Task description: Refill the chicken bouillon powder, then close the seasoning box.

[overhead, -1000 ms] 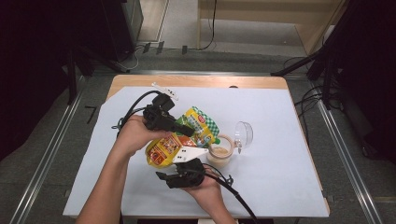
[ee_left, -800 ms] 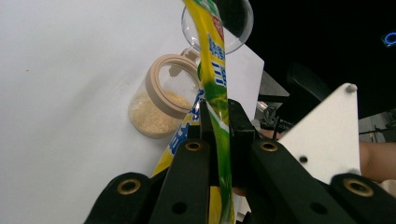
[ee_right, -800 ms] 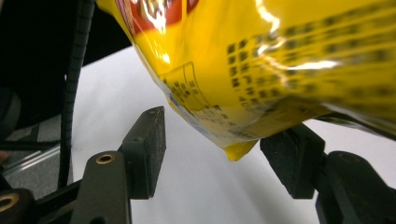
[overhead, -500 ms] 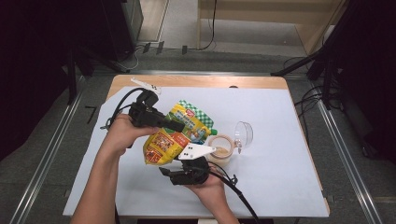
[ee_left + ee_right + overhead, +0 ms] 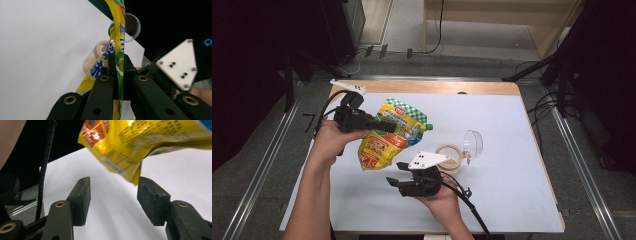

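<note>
pouch (image 5: 150, 142) top cut off by the right gripper view's edge

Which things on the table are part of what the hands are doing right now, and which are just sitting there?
In use:
- yellow sauce pouch, clamped in the left gripper and lifted off the table
- right gripper, fingers open just below the pouch's bottom corner

Lying about:
- tape roll
- clear plastic cup, on its side beside the roll
- white table cover

I'm looking down on a wooden table (image 5: 472, 88) under a white sheet (image 5: 512, 165) (the wood shows along the far edge). A roll of tape (image 5: 450, 156) lies flat on the sheet, a clear plastic cup (image 5: 473, 144) tipped over just beside it.
</note>
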Demonstrator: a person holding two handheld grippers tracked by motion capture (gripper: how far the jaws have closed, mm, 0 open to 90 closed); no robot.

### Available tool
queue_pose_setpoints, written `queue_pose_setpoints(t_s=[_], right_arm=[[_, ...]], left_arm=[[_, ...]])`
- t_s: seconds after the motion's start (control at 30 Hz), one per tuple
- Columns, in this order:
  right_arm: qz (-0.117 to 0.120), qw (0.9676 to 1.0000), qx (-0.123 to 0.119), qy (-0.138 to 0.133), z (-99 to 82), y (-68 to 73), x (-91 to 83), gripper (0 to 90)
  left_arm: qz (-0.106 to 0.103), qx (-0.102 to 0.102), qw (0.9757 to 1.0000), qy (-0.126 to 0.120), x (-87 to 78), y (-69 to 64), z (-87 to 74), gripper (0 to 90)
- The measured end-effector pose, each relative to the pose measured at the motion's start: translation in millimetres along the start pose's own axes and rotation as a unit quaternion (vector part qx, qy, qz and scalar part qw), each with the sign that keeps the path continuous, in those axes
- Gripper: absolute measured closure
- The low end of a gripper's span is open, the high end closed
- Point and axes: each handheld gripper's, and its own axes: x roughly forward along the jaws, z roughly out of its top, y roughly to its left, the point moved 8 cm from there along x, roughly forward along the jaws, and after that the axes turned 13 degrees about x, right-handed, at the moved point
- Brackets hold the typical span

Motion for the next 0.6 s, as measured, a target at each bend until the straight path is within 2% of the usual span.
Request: queue_pose_setpoints(t_s=[0.1, 0.23, 0.37, 0.6], right_arm=[[0.003, 1.0, 0.001, 0.003, -0.3, 0.9, -1.3, 48.0], [0.011, 0.9999, 0.005, 0.006, -1.0, 0.6, -3.4, 48.9], [0.017, 0.9998, 0.003, 0.01, -2.0, 0.6, -4.6, 49.1], [0.028, 0.9994, 0.004, 0.019, -5.6, 0.3, -7.0, 48.4]], left_arm=[[0.013, 0.005, 0.9999, -0.001, 0.4, 6.6, -2.7, 90.0], [0.035, -0.002, 0.9994, 0.006, 3.3, 16.9, -7.4, 90.0], [0.045, -0.004, 0.9989, -0.009, 6.3, 24.5, -8.1, 90.0], [0.087, 0.008, 0.9961, -0.015, 19.6, 40.6, -11.2, 89.6]])
